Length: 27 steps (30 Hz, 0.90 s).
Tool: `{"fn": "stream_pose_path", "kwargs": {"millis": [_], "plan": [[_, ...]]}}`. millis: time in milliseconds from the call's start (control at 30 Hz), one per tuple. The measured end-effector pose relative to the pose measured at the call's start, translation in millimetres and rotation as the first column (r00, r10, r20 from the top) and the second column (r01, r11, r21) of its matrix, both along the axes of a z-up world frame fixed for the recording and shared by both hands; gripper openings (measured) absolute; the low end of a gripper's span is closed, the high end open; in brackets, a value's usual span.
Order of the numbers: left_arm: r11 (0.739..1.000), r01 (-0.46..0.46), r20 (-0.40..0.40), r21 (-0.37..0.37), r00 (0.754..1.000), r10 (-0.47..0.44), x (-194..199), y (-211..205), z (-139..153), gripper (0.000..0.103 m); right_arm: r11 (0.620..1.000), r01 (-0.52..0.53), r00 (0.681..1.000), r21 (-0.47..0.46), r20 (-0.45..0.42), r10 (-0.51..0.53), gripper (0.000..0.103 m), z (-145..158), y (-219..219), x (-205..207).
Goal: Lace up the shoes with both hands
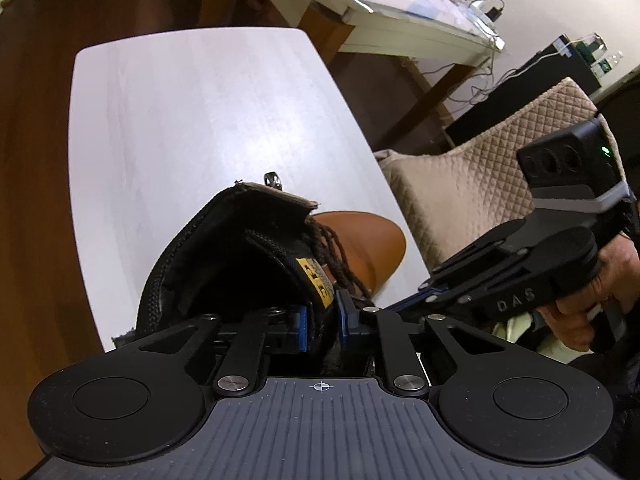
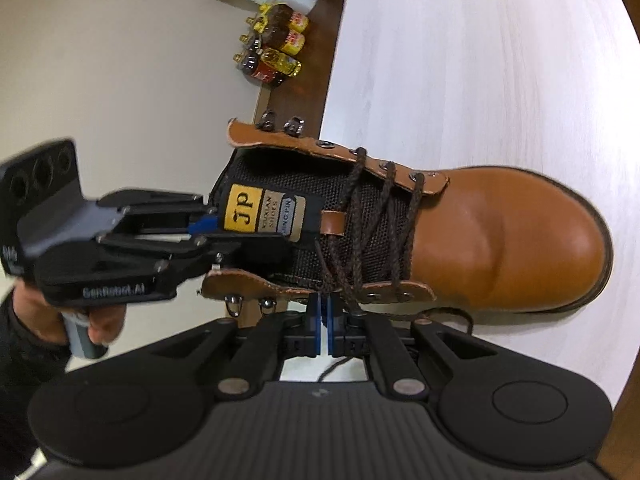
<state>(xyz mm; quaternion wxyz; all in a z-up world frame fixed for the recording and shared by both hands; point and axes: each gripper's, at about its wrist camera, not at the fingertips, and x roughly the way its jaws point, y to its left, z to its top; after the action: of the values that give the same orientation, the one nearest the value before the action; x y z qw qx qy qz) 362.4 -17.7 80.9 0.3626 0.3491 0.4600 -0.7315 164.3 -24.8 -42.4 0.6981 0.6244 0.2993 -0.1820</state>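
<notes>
**Both claws at the boot's opening**

On the pale table (image 2: 500, 60), a tan leather boot (image 2: 520, 240) lies with its rounded toe toward the table's far, bare half and its open collar toward the near edge. Beyond the toe the tabletop is bare right out to its rounded far corners; past those edges lies dark wooden floor (image 1: 36, 120).

The left claw (image 1: 323, 322) is at the top of the boot, its blue pads pinching the black mesh tongue (image 2: 280, 216) just below the yellow label (image 2: 245, 212); the right wrist view shows it coming in from behind the collar, the tongue pressed between its fingers. A hand (image 2: 100, 320) grips its handle, off the table's near edge.

The right claw (image 2: 323, 322) sits just beside the boot's lower eyelet flap (image 2: 280, 286), close under the metal hooks. Its blue pads are pressed together with only a thin gap between them. The dark brown lace (image 2: 384, 216) criss-crosses the lower eyelets, and a loose end trails past the claw's right finger; whether the pads actually nip it cannot be told.

A quilted beige chair (image 1: 480, 168) stands close against the table's side nearest the right claw, leaving little room there. Bottles (image 2: 276, 40) stand on the floor beyond the boot's collar side.
</notes>
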Motion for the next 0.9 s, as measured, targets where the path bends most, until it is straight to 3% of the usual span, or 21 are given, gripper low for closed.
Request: {"fn": "stream_pose_path", "kwargs": {"millis": [133, 267, 367, 900], "plan": [[1.000, 0.009, 0.002, -0.009, 1.000, -0.009, 2.4, 0.2, 0.9, 0.015, 0.988, 0.064, 0.997, 0.143, 0.032, -0.069, 0.004, -14.4, -4.9, -9.3], [1.000, 0.022, 0.007, -0.019, 1.000, -0.021, -0.4, 1.0, 1.7, 0.015, 0.918, 0.140, 0.979, 0.372, 0.085, -0.184, 0.004, -41.6, -4.0, -23.8], [0.999, 0.026, 0.006, -0.022, 1.000, -0.026, -0.9, 0.9, 2.6, 0.014, 0.874, 0.167, 0.965, 0.456, 0.106, -0.239, 0.004, -56.3, -1.1, -29.6], [0.999, 0.040, 0.005, -0.024, 0.999, -0.040, -3.8, -0.6, 4.8, 0.012, 0.835, 0.178, 0.936, 0.521, 0.173, -0.307, 0.004, -72.5, -7.7, -46.3]]}}
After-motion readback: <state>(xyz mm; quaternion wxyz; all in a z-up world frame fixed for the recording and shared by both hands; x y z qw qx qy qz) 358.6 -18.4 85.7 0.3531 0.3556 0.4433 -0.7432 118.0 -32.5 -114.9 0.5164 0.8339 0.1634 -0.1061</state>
